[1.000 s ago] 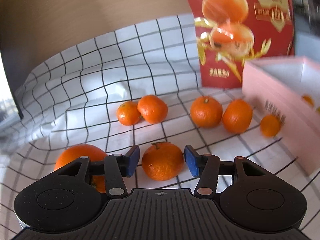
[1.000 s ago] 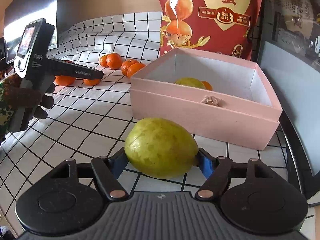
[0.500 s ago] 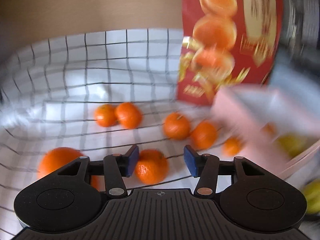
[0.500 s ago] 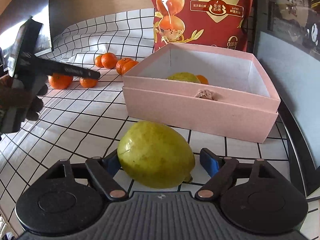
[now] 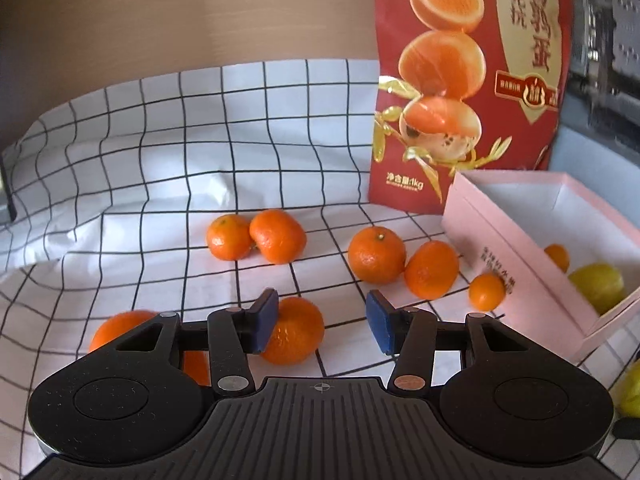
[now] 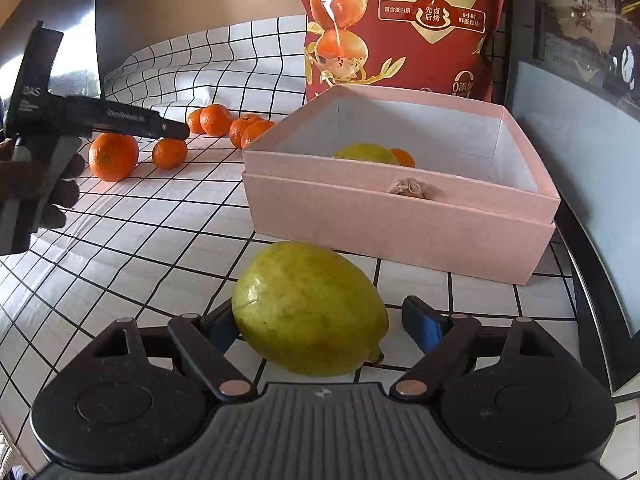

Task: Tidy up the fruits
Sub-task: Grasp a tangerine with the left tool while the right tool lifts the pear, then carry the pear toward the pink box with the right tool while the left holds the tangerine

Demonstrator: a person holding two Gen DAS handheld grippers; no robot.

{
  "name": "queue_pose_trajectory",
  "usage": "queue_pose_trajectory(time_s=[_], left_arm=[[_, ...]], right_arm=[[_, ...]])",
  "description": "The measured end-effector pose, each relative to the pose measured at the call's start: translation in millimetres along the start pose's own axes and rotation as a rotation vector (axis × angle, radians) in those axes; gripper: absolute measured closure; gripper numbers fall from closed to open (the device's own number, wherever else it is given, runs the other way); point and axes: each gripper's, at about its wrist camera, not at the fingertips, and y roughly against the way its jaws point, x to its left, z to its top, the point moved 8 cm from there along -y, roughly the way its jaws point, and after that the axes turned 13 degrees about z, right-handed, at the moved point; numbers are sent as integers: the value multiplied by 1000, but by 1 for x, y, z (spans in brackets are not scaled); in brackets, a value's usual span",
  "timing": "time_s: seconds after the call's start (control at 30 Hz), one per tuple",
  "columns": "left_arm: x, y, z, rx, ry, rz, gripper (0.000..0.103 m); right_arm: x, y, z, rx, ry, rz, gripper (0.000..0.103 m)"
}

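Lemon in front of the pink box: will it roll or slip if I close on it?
The lemon looks oval and smooth-skinned, so it may squirt sideways from the open right hand-held gripper. Lying on flat cloth, it probably rolls easily. It likely feels firm.

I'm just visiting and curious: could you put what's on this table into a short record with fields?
surface: white black-grid tablecloth
container: open pink cardboard box, holding a yellow-green lemon and one small orange mandarin
loose fruit: large yellow-green lemon; seven orange mandarins
backdrop: red printed snack bag
right hand-held gripper: open, around the large lemon
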Motion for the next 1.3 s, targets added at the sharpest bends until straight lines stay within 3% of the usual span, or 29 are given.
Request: queue_pose_trajectory(time_s=[0.3, 0.57, 0.77, 0.9, 1.03, 1.2, 1.3], left_arm=[[10, -16, 2, 76, -114, 94, 46], [3, -24, -7, 131, -119, 41, 45], [-7, -24, -13, 98, -139, 63, 52], [-8, -11, -16, 67, -84, 25, 52], [-19, 29, -25, 21, -42, -74, 52], [-49, 77, -63, 53, -91, -185, 52], [-57, 92, -83, 49, -141, -162, 52]], right_arm=[[0, -1, -1, 1, 3, -3, 17], [0, -1, -1, 1, 3, -5, 17], [1, -1, -1, 0, 2, -5, 17], [1, -1, -1, -1, 1, -5, 17], [1, -1, -1, -1, 1, -6, 17], [0, -1, -1, 0, 3, -9, 16], [0, -1, -1, 3, 2, -15, 15]])
